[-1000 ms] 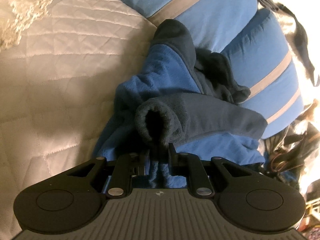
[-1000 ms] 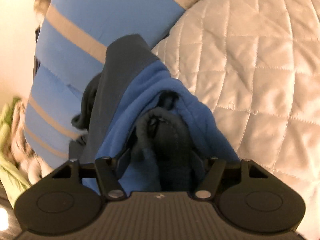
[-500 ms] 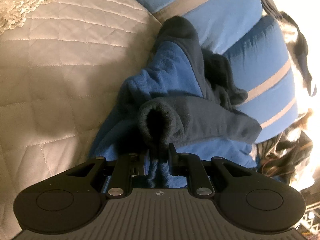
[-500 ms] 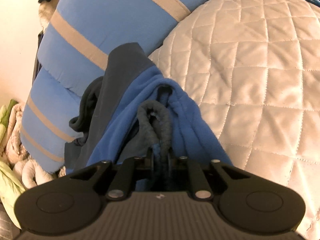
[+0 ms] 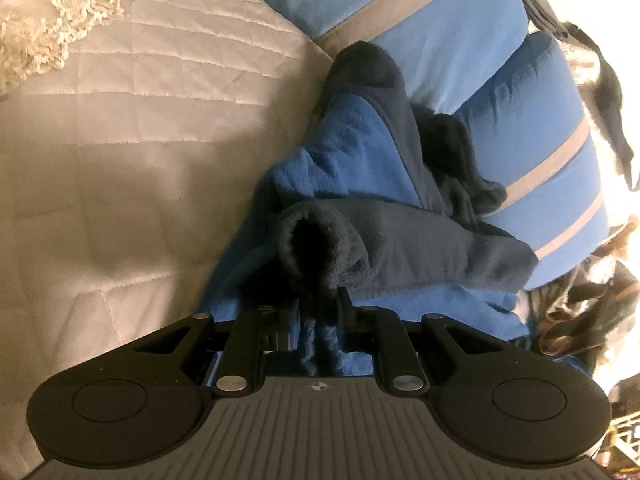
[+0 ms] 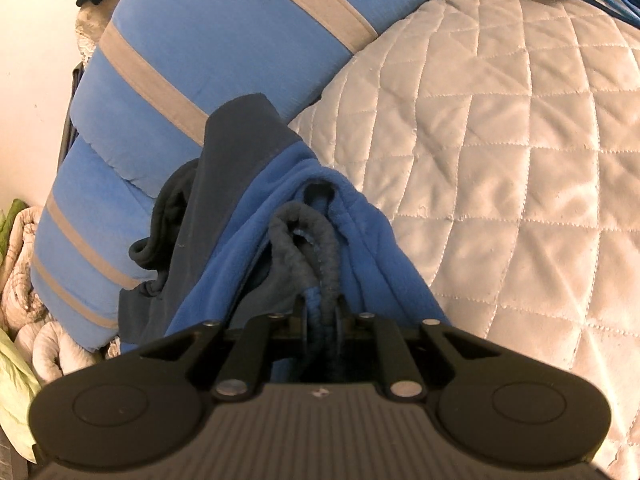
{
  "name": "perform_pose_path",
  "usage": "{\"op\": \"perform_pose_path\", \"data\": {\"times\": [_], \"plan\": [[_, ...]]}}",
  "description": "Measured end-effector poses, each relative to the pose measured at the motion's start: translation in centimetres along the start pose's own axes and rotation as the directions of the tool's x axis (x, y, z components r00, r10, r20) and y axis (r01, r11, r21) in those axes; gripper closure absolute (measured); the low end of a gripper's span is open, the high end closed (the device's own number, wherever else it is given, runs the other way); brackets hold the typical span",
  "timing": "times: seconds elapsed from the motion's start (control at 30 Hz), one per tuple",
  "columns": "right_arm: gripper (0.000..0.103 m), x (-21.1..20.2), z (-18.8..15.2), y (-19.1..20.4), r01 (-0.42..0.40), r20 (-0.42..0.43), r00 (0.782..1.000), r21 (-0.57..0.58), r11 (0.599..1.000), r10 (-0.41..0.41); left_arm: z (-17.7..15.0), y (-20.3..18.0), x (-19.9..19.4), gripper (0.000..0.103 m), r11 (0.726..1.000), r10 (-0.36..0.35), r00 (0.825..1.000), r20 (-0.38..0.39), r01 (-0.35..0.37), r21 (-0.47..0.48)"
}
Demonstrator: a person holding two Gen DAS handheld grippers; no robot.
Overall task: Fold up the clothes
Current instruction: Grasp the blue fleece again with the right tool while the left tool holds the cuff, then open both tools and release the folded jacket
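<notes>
A blue fleece garment (image 5: 344, 160) with dark navy sleeves and trim lies bunched on a quilted cream bedspread (image 5: 120, 152), against a blue pillow. In the left wrist view my left gripper (image 5: 318, 306) is shut on the garment just below a navy sleeve cuff (image 5: 316, 248) that gapes toward the camera. In the right wrist view the same blue fleece garment (image 6: 256, 216) hangs from my right gripper (image 6: 322, 312), which is shut on a dark ribbed cuff edge (image 6: 316, 248). Both sets of fingertips are buried in cloth.
Blue pillows with grey stripes (image 5: 460, 40) (image 6: 192, 52) lie behind the garment. The quilted bedspread (image 6: 500, 140) spreads to the right in the right wrist view. Crumpled pale fabric (image 6: 24, 300) sits at the bed's left edge. A lace trim (image 5: 48, 28) lies top left.
My right gripper has closed from open onto the dark cuff and pulled the garment's folds taut. My left gripper has kept its hold and place.
</notes>
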State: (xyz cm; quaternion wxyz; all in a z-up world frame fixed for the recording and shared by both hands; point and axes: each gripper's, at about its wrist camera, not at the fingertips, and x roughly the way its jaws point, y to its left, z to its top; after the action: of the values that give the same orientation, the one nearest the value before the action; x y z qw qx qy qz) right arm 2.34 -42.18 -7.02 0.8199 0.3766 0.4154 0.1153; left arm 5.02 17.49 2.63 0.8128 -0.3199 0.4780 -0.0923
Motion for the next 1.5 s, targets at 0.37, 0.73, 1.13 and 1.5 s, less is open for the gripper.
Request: {"op": "perform_pose_path", "data": {"times": [0.37,0.73,1.13,1.5], "plan": [[0.09,-0.2,0.4,0.2,0.006,0.047,0.999,-0.016,1.0,-0.005,0.3,-0.1,0.8,0.086,0.999,0.045,0.999,-0.006,-0.045,0.008],[0.01,-2.8,0.8,-0.5,-0.009,0.147,0.989,0.017,1.0,0.007,1.1,-1.4,-2.1,0.056,0.993,0.083,0.995,0.06,-0.088,0.08],[0.0,-11.4,-0.9,1.0,0.025,0.173,0.985,-0.076,0.997,-0.012,2.7,2.3,-4.7,0.049,0.964,0.142,0.989,0.039,-0.148,0.223],[0.0,-10.8,-4.2,2.7,0.029,0.107,0.994,-0.147,0.989,-0.013,1.4,0.8,-0.8,0.097,0.926,0.174,0.985,0.02,-0.171,0.337]]}}
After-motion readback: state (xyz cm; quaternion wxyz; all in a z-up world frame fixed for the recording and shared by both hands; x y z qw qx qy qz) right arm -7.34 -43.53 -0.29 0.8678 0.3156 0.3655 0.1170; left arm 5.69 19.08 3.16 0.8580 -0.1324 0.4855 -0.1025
